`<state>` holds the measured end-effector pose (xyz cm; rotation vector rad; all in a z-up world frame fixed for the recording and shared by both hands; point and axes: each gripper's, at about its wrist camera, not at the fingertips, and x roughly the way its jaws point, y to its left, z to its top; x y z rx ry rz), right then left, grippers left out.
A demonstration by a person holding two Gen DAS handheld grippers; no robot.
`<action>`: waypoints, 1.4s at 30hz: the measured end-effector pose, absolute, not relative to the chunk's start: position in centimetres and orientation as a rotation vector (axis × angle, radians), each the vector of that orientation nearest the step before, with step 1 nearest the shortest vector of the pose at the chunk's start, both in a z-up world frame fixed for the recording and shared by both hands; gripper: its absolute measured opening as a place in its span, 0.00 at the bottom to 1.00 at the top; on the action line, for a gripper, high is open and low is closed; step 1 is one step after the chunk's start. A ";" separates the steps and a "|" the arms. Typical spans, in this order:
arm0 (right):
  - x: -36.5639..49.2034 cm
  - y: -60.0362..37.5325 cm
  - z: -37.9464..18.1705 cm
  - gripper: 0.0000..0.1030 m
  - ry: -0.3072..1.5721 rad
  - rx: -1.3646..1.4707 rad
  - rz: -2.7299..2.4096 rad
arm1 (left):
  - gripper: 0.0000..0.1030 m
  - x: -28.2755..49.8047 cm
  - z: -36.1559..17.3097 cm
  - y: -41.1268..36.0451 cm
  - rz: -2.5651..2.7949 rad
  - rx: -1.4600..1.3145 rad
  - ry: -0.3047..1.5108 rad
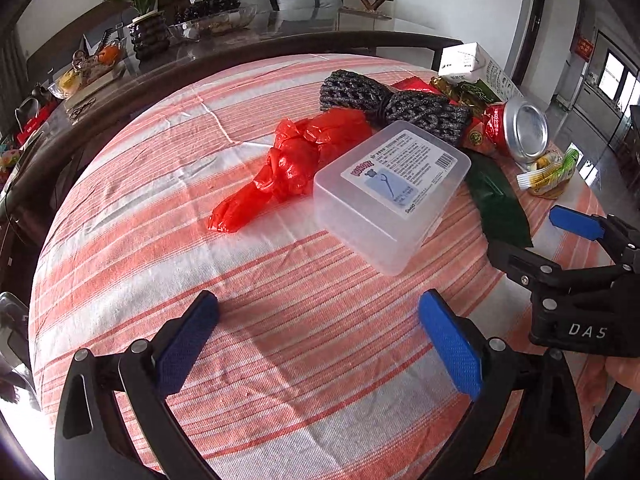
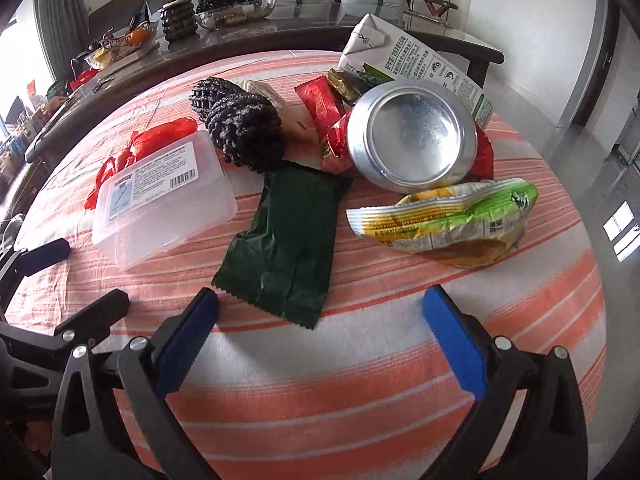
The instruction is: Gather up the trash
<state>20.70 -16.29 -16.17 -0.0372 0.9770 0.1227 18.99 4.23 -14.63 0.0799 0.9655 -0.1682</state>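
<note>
While both grippers hover spread and empty, right gripper (image 2: pixel 320 340) sits nearer the dark green wrapper (image 2: pixel 280 240), just ahead, long axis roughly along its fingers; left gripper (image 1: pixel 318 344) faces the clear box (image 1: pixel 388 196).

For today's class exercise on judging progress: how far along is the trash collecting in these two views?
Nothing looks collected yet. Both tongs, left and right, are open and empty above the striped cloth. Still lying there: clear plastic box, red plastic bag, dark green wrapper, can, yellow-green snack packet, carton.
</note>
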 end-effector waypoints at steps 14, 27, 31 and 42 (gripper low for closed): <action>21.0 -16.4 -16.2 0.96 0.976 -0.035 0.119 | 0.96 19.0 -14.7 4.2 -0.169 0.081 0.965; 21.1 -16.4 -16.2 0.96 0.976 -0.035 0.119 | 0.96 19.0 -14.7 4.2 -0.169 0.081 0.965; 21.1 -16.4 -16.2 0.96 0.976 -0.034 0.119 | 0.96 19.0 -14.7 4.2 -0.170 0.081 0.965; 21.1 -16.4 -16.2 0.96 0.977 -0.034 0.119 | 0.96 19.0 -14.8 4.2 -0.170 0.081 0.965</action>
